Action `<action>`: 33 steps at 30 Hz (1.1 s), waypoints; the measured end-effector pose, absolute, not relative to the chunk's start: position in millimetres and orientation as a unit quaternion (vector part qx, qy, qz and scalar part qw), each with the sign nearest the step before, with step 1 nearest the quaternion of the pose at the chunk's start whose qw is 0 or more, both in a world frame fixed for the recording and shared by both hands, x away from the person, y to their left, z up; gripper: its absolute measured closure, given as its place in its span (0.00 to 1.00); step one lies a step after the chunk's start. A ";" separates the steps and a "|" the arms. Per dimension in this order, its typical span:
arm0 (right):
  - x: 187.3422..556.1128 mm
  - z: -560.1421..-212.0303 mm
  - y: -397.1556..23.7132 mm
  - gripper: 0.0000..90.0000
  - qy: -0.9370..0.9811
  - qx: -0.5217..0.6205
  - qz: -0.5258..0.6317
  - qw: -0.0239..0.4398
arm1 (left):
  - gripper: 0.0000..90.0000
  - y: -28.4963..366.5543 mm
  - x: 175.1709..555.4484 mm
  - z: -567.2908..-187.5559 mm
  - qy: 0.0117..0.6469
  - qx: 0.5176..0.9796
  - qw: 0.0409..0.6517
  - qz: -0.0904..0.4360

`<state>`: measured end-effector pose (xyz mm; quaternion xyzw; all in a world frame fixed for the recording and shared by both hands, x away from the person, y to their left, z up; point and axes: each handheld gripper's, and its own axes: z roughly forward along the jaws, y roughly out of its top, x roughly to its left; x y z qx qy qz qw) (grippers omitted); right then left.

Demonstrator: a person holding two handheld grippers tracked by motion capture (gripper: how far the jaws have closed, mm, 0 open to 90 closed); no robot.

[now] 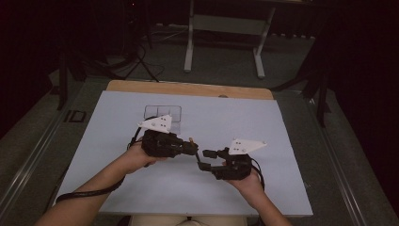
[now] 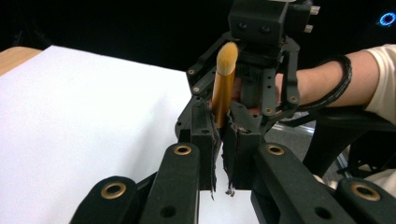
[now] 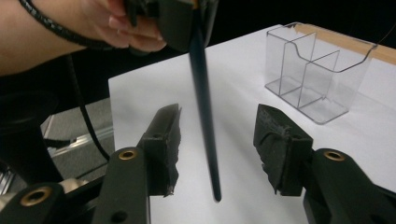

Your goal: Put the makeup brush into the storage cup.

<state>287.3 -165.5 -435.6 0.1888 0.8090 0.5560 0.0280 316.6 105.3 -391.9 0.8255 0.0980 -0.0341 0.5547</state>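
1. Brush (image 3: 204, 116) hangs between the right tool's (image 3: 219, 140) parted jaws, neither pad touching; handle tip points toward that tool.
2. Left tool (image 2: 220, 130) is clamped on its golden ferrule, bristles beyond, long axis running tool to tool.
3. Clear organizer (image 1: 163, 113) stands farther back on the surface (image 1: 282, 188).

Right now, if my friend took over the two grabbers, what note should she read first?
Left gripper: shut on the makeup brush, bristles pointing away from it.
Right gripper: open, jaws apart on either side of the brush's dark handle, not touching it.
Clear plastic organizer: upright on the white table cover, nothing seen in its compartments.
Done: the brush is up off the table.
Left, probably: put the brush in the organizer.
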 end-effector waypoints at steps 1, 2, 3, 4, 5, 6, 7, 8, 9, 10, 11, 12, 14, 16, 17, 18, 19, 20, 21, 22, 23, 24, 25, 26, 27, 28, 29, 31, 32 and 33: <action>287.4 -435.3 -165.2 0.56 0.810 0.187 0.556 0.024 | 0.94 105.2 316.6 -390.8 0.099 0.829 0.549 -0.037; 287.5 -435.2 -164.5 0.56 0.811 0.184 0.555 0.019 | 0.94 105.3 316.5 -389.7 0.097 0.832 0.546 -0.035; 287.6 -435.0 -163.7 0.56 0.813 0.182 0.553 0.017 | 0.94 105.4 316.6 -388.9 0.095 0.833 0.543 -0.038; 287.7 -434.8 -163.3 0.57 0.815 0.180 0.551 0.016 | 0.94 105.4 316.3 -387.8 0.095 0.834 0.542 -0.040; 287.9 -434.7 -162.6 0.57 0.817 0.178 0.548 0.012 | 0.94 105.5 316.7 -386.3 0.097 0.836 0.538 -0.045; 288.2 -434.6 -161.7 0.57 0.820 0.174 0.545 0.009 | 0.94 105.3 316.5 -385.4 0.096 0.838 0.535 -0.045; 288.6 -434.6 -161.3 0.58 0.821 0.171 0.544 0.006 | 0.94 105.3 316.3 -384.5 0.096 0.839 0.534 -0.044; 289.1 -434.7 -160.6 0.59 0.824 0.169 0.541 0.002 | 0.94 105.2 316.8 -383.2 0.098 0.842 0.528 -0.051; 289.3 -434.7 -159.5 0.59 0.827 0.169 0.536 -0.001 | 0.94 105.2 316.6 -382.4 0.097 0.843 0.527 -0.049; 290.0 -434.8 -159.1 0.59 0.829 0.167 0.533 -0.005 | 0.94 105.3 317.1 -381.4 0.098 0.844 0.526 -0.053; 290.7 -435.0 -158.1 0.60 0.832 0.165 0.530 -0.012 | 0.94 104.9 316.8 -380.4 0.094 0.848 0.520 -0.054; 291.1 -435.3 -156.8 0.60 0.837 0.163 0.523 -0.013 | 0.94 104.2 316.2 -379.9 0.093 0.849 0.517 -0.051; 291.8 -435.9 -154.7 0.62 0.844 0.159 0.512 -0.013 | 0.94 102.7 315.3 -378.6 0.091 0.853 0.512 -0.054; 291.5 -436.2 -152.3 0.67 0.849 0.153 0.506 -0.010 | 0.94 101.7 315.0 -377.1 0.086 0.857 0.505 -0.054; 291.1 -436.3 -150.8 0.68 0.851 0.151 0.503 -0.011 | 0.94 101.3 314.8 -376.5 0.087 0.856 0.506 -0.055; 290.9 -436.3 -149.5 0.70 0.853 0.146 0.502 -0.009 | 0.94 100.7 314.6 -376.0 0.085 0.858 0.503 -0.057; 291.0 -436.2 -148.4 0.72 0.853 0.145 0.502 -0.011 | 0.94 100.4 314.3 -375.5 0.084 0.859 0.502 -0.053; 291.2 -436.3 -147.5 0.73 0.853 0.143 0.502 -0.018 | 0.94 100.1 314.6 -375.4 0.084 0.859 0.502 -0.058; 291.3 -436.3 -146.4 0.75 0.854 0.140 0.500 -0.019 | 0.94 99.8 314.3 -375.3 0.083 0.859 0.502 -0.054; 291.3 -436.4 -145.6 0.79 0.855 0.138 0.500 -0.019 | 0.94 99.9 315.0 -375.4 0.084 0.858 0.504 -0.056; 291.7 -436.7 -145.2 0.82 0.854 0.136 0.501 -0.025 | 0.94 100.2 315.6 -375.5 0.085 0.857 0.505 -0.058; 291.7 -436.8 -144.5 0.86 0.856 0.134 0.499 -0.026 | 0.94 100.6 316.0 -375.7 0.086 0.855 0.508 -0.058; 291.2 -437.0 -143.7 0.90 0.858 0.130 0.496 -0.024 | 0.94 100.9 316.8 -376.0 0.087 0.854 0.510 -0.064; 290.5 -437.0 -143.1 0.93 0.859 0.127 0.496 -0.020 | 0.94 101.1 316.9 -376.3 0.087 0.852 0.512 -0.064; 290.3 -436.9 -142.7 0.93 0.859 0.126 0.496 -0.018 | 0.94 101.2 317.2 -376.7 0.089 0.851 0.513 -0.066; 290.4 -436.8 -142.4 0.94 0.859 0.124 0.496 -0.018 | 0.94 101.4 317.4 -377.0 0.087 0.850 0.515 -0.067; 290.6 -436.8 -142.2 0.94 0.859 0.122 0.497 -0.019 | 0.94 102.1 317.9 -377.3 0.090 0.846 0.520 -0.068; 290.5 -437.2 -142.8 0.95 0.855 0.119 0.505 -0.017 | 0.94 102.7 317.8 -378.2 0.088 0.844 0.525 -0.071; 290.2 -437.5 -142.6 0.95 0.855 0.117 0.505 -0.014 | 0.94 102.8 317.6 -378.8 0.088 0.843 0.527 -0.072; 290.3 -437.8 -142.9 0.95 0.854 0.116 0.507 -0.016 | 0.94 102.6 317.3 -379.6 0.086 0.841 0.529 -0.074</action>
